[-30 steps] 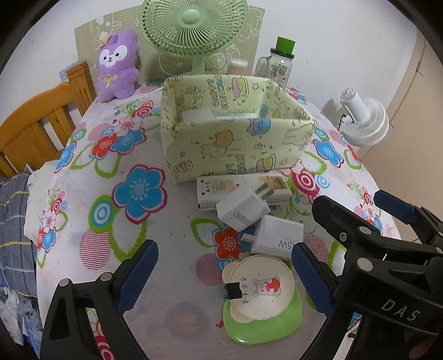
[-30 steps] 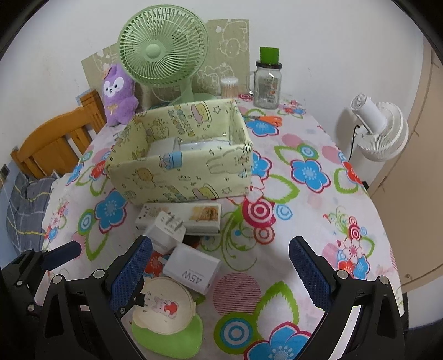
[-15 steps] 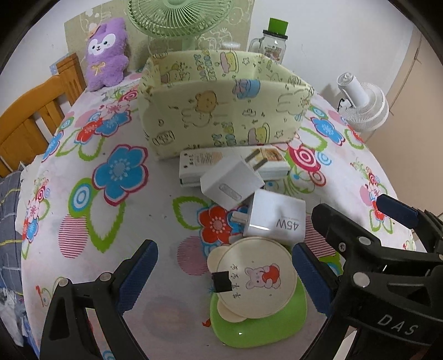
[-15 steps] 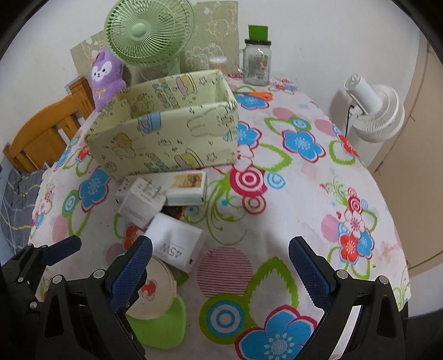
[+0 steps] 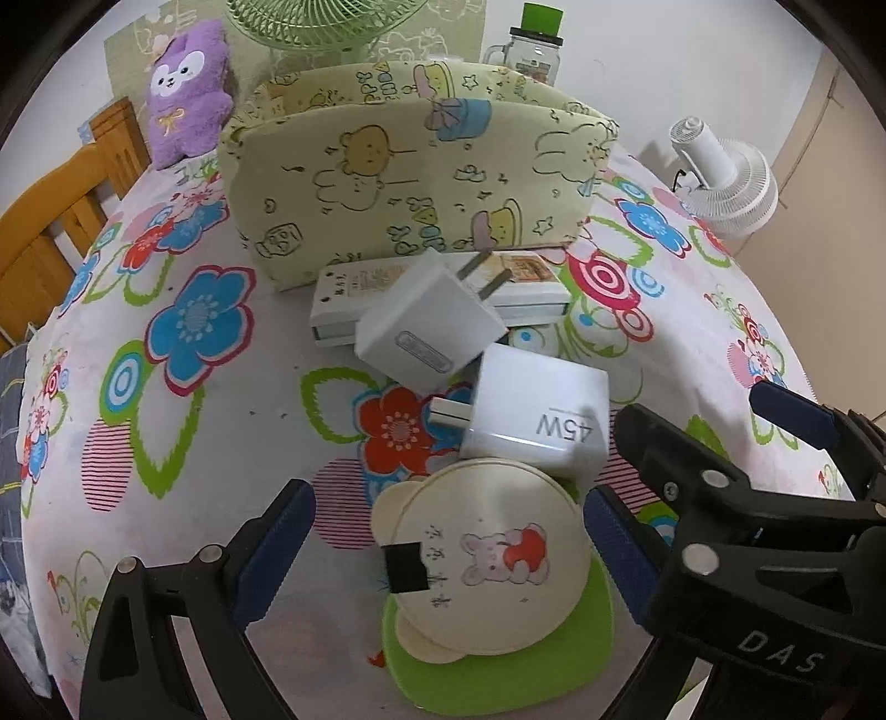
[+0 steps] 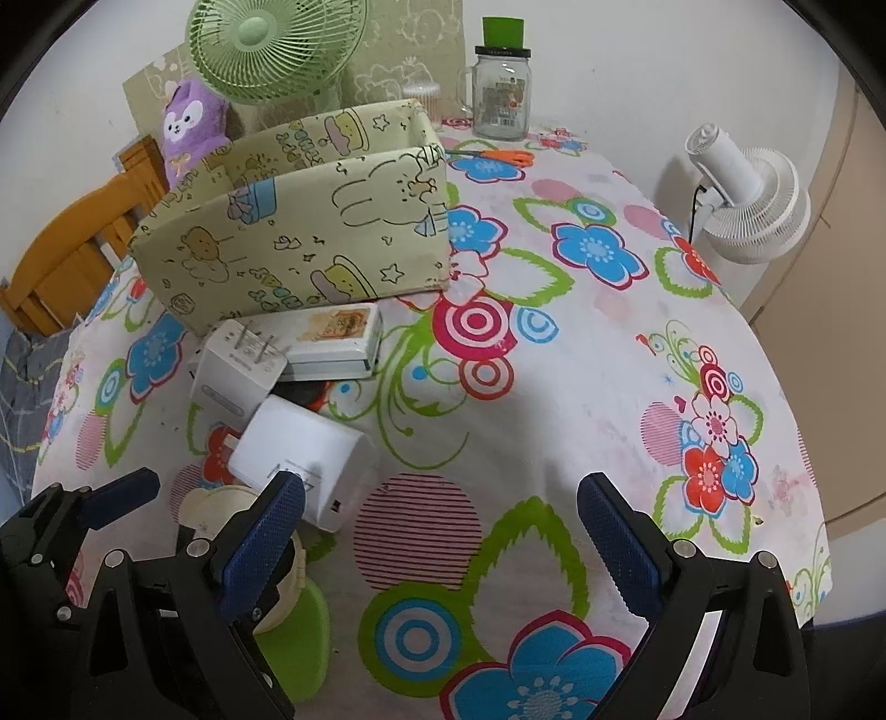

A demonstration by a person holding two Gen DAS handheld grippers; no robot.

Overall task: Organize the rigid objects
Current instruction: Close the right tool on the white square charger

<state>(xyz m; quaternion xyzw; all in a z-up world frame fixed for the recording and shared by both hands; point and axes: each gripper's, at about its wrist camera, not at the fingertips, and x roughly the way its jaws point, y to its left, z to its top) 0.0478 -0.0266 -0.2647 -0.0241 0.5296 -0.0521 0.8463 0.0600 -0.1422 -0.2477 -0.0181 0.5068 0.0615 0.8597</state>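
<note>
A cream bear-shaped disc (image 5: 487, 548) lies on a green pad (image 5: 498, 670) at the table's near edge. My left gripper (image 5: 446, 548) is open, with its blue pads on either side of the disc and not touching it. A white 45W charger (image 5: 534, 421) leans on the disc's far rim. Behind it lie a white plug adapter (image 5: 429, 327) and a flat white box (image 5: 343, 299). The yellow fabric bin (image 5: 415, 183) stands behind those. My right gripper (image 6: 437, 548) is open over bare tablecloth, its left pad close to the 45W charger (image 6: 302, 448).
A green fan (image 6: 271, 44), a purple plush (image 6: 191, 127) and a glass jar (image 6: 501, 94) stand at the table's far side. Orange scissors (image 6: 498, 158) lie near the jar. A wooden chair (image 5: 50, 221) is on the left, a white fan (image 6: 747, 199) beyond the right edge.
Both grippers have moved down and forward toward the pile of chargers. The left gripper's pads now flank the bear disc. Both stayed open; no object moved.
</note>
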